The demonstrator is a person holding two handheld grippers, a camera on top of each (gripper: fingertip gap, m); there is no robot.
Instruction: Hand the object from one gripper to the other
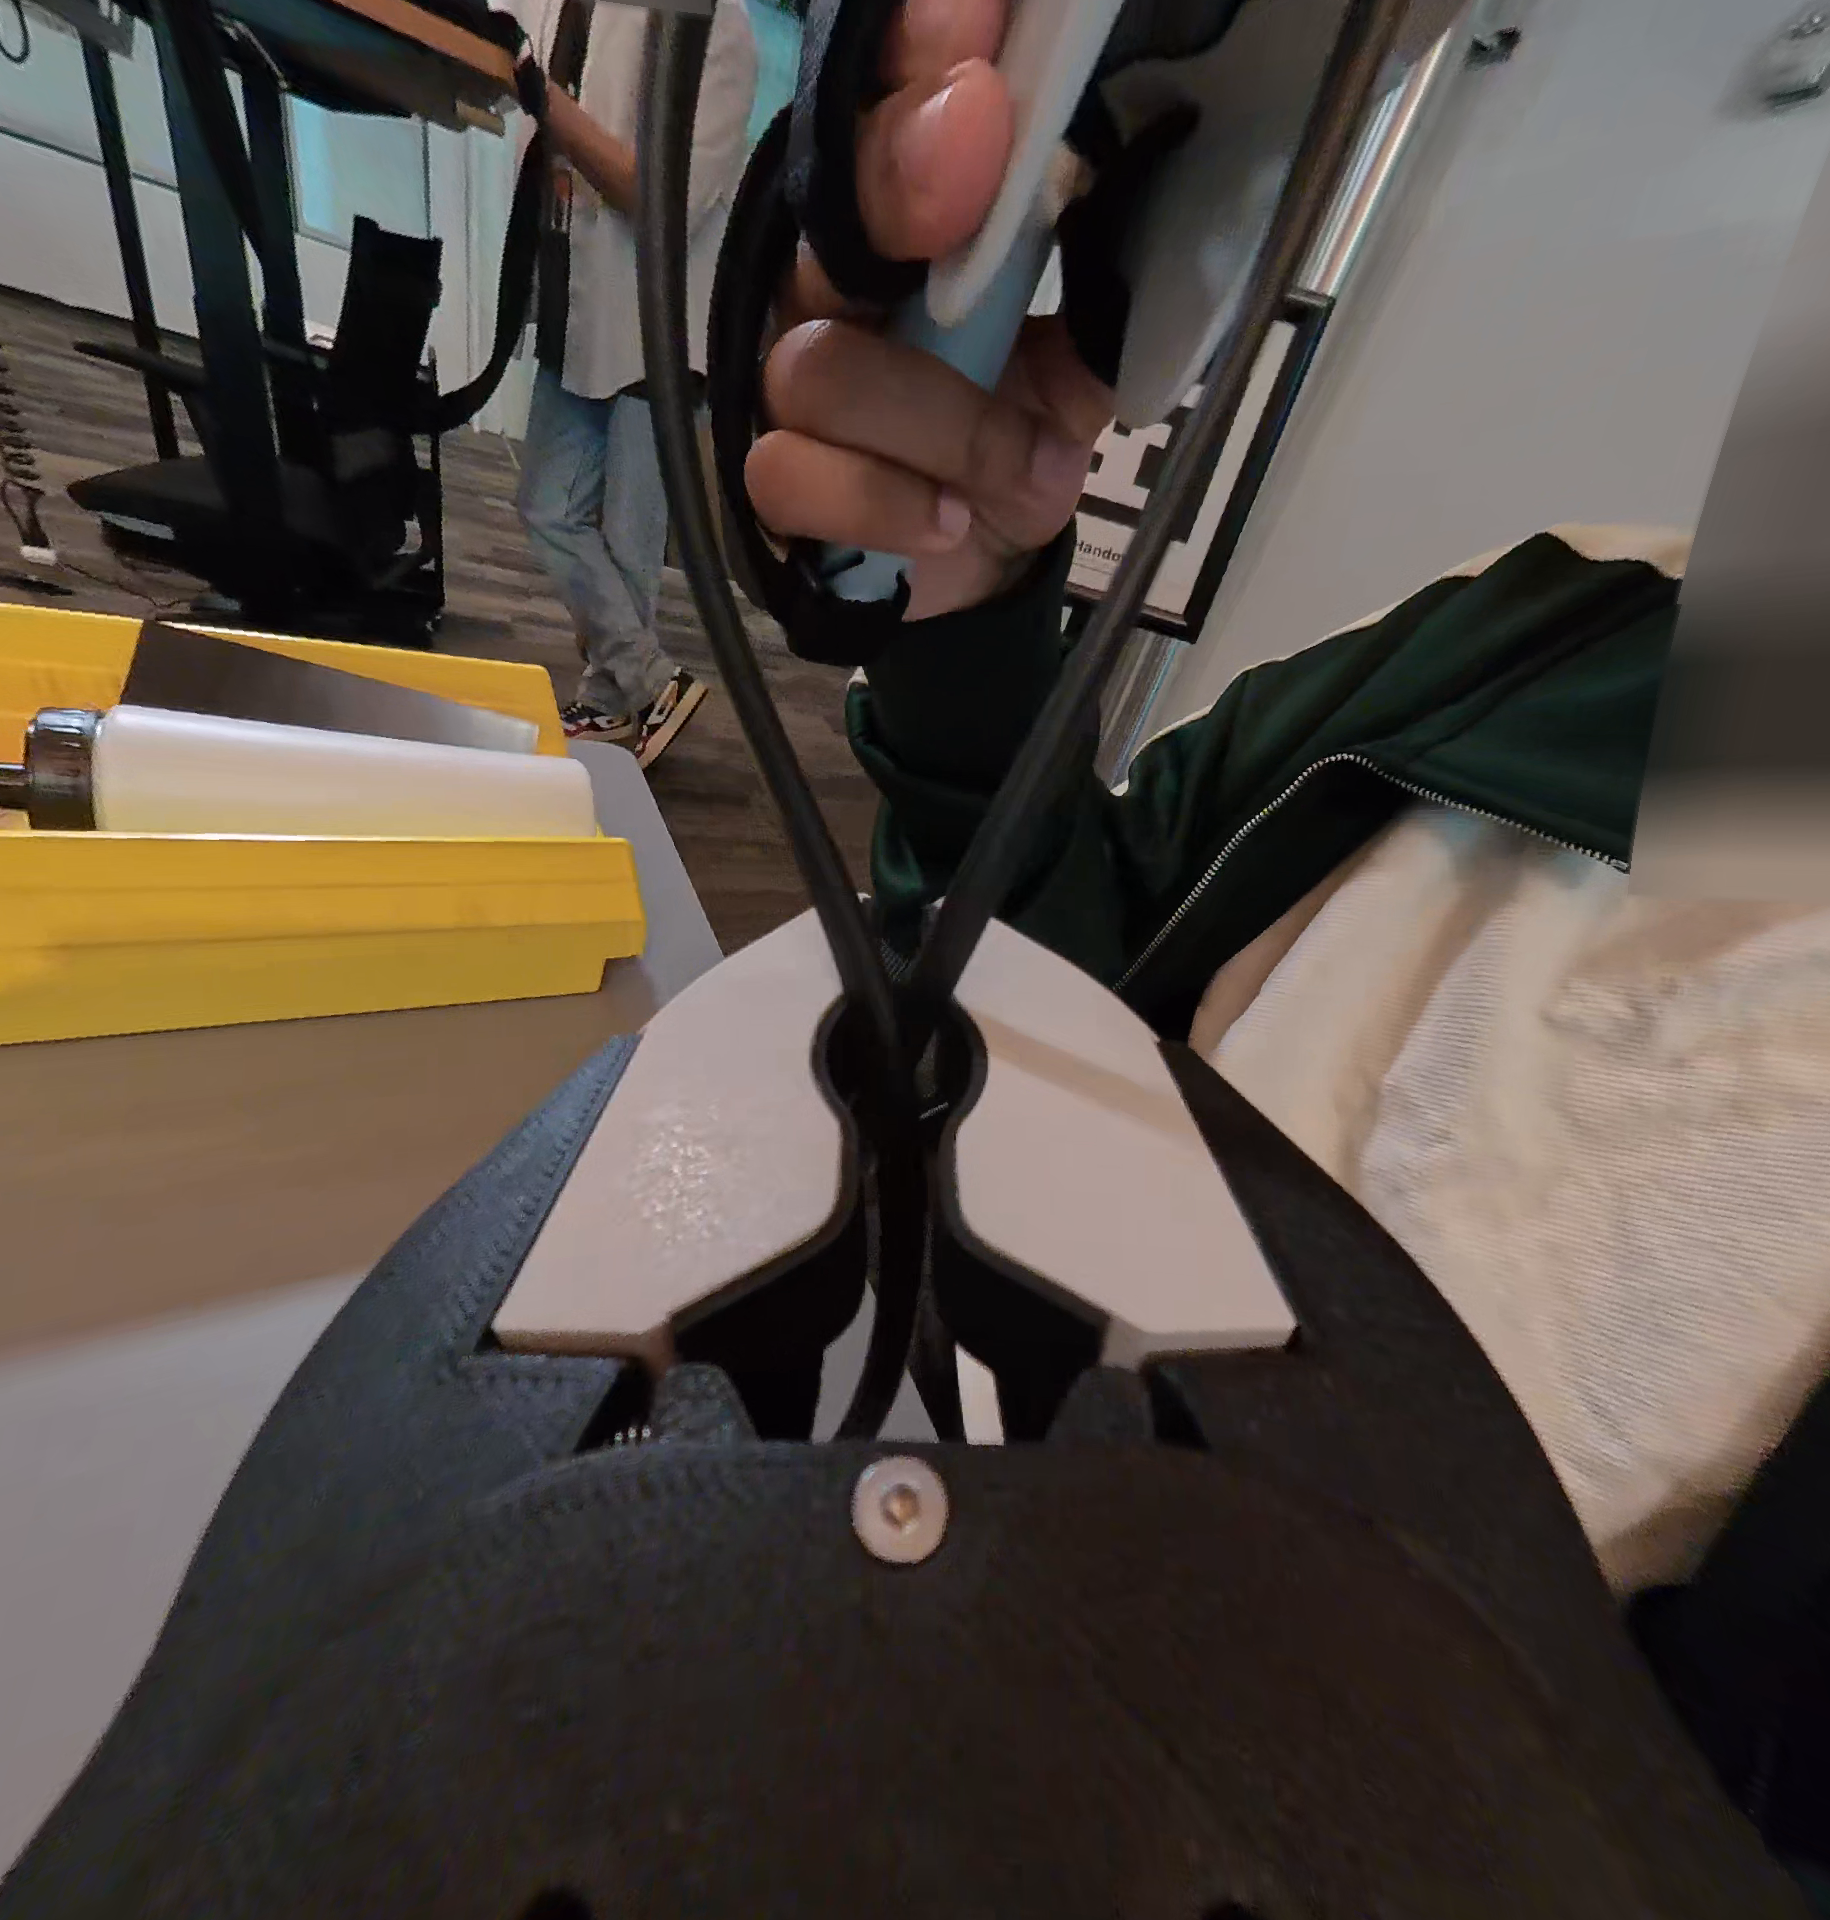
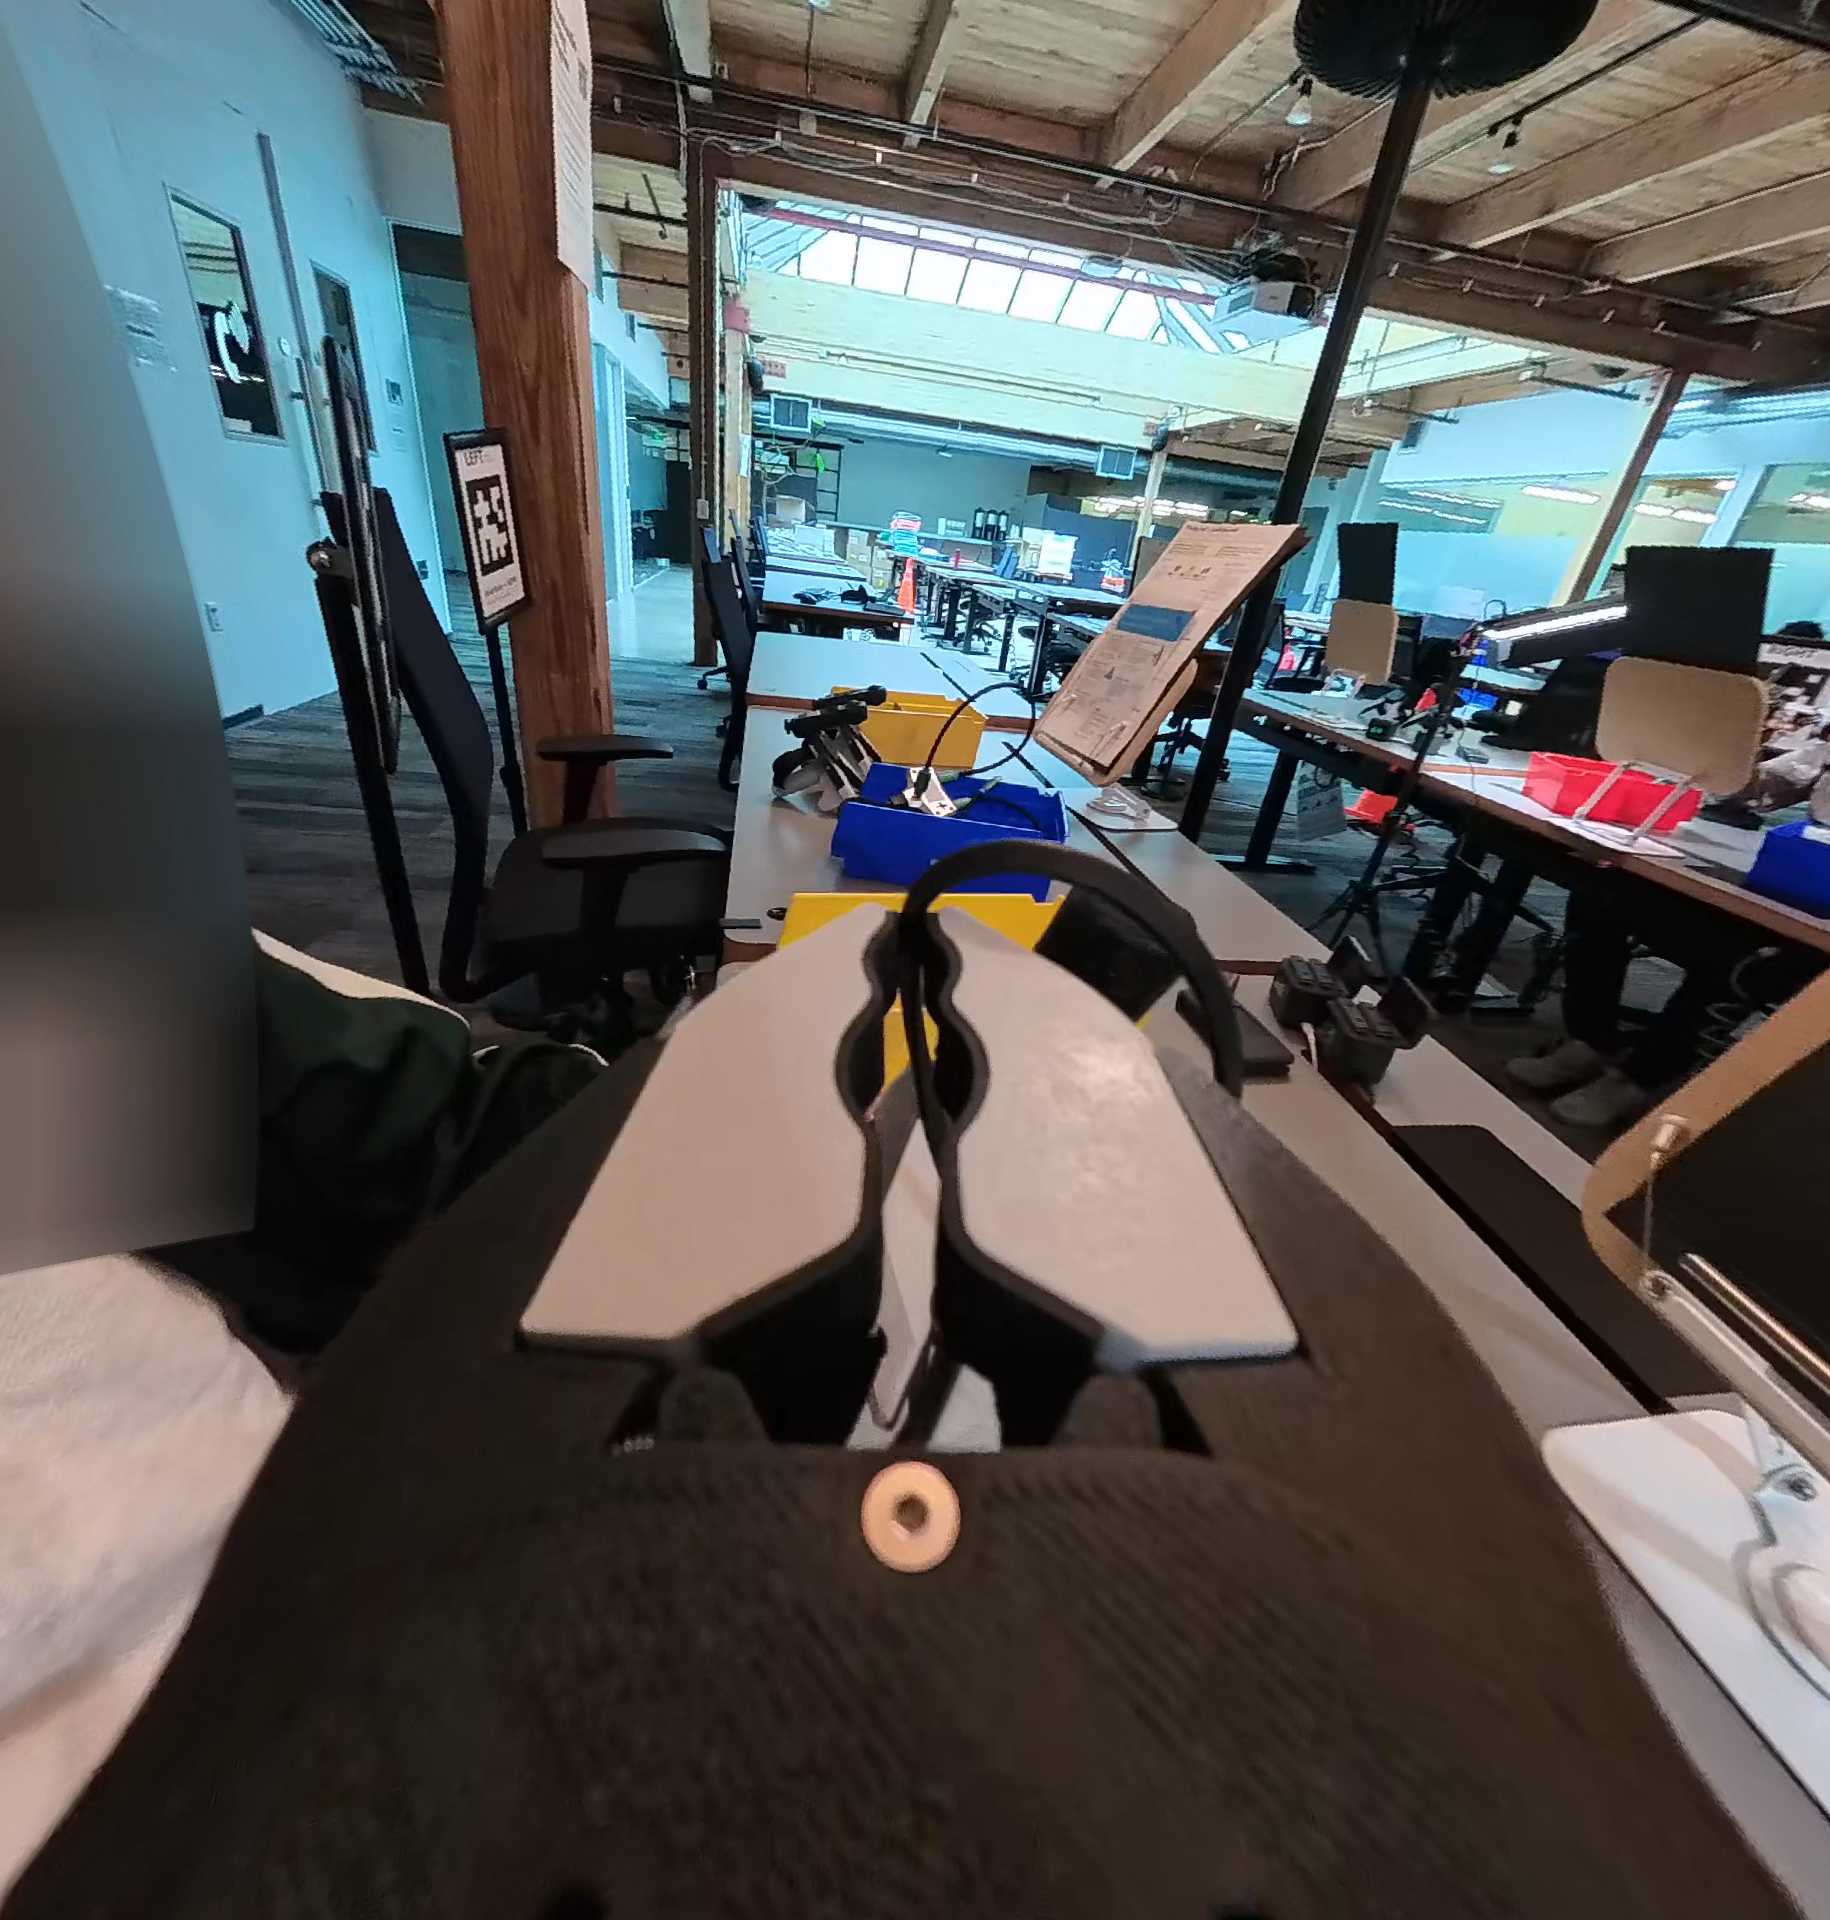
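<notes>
In the left wrist view my left gripper (image 1: 895,997) is shut on a thin black cable (image 1: 776,779). Two strands of the cable rise from the closed fingertips toward the other gripper's grey body (image 1: 1150,260), which a hand (image 1: 890,447) holds just above and in front. In the right wrist view my right gripper (image 2: 911,935) is shut on the same black cable (image 2: 1129,888), which arcs out of the fingertips and bends down to the right. A thin strand also runs back between the jaws. Both grippers hold the cable in the air above the table.
A yellow bin (image 1: 267,914) holding a white bottle (image 1: 339,774) sits on the table (image 1: 215,1143) to the left. A person (image 1: 599,468) walks behind. In the right wrist view there are yellow (image 2: 828,914) and blue (image 2: 942,842) bins, an office chair (image 2: 599,883) and a board on a stand (image 2: 1160,644). The gap from one gripper's tips to the other's is roughly 12 cm.
</notes>
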